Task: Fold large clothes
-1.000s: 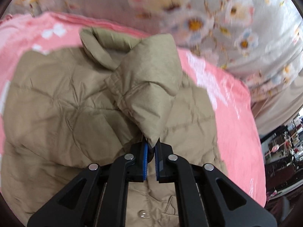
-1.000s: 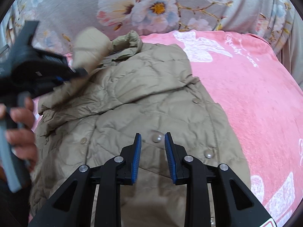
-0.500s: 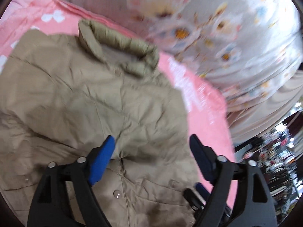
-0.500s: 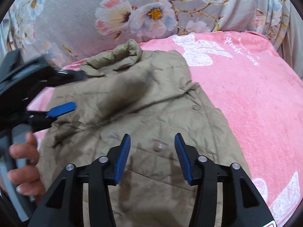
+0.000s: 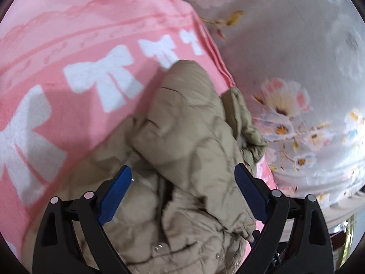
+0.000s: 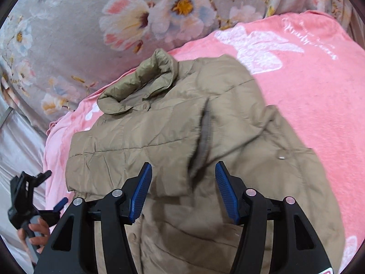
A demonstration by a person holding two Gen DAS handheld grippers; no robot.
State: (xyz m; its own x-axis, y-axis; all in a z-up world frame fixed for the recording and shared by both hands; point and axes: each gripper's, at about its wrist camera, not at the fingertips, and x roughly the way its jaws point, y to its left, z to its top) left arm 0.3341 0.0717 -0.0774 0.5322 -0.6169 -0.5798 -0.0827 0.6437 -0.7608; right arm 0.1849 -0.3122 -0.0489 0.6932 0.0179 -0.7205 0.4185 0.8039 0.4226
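Observation:
A tan quilted jacket lies on the pink blanket, collar toward the floral sheet, one sleeve folded across its body. My right gripper hovers over the jacket's middle. Its jaws are opening, and only flat fabric lies below them, untouched by the pads. In the left wrist view the jacket is bunched at its edge. My left gripper stands wide over it, jaws still opening, gripping nothing. From the right wrist view the left gripper shows at the lower left, beside the jacket, held by a hand.
The pink blanket with white bows spreads to the left of the jacket. A grey floral sheet rises behind the collar, and the same grey floral sheet fills the right of the left wrist view. Dim room clutter shows past the bed's edge.
My left gripper let go of the sleeve, opened wide and swung off to the jacket's left edge. The sleeve now lies flat across the jacket. The right gripper opened wider.

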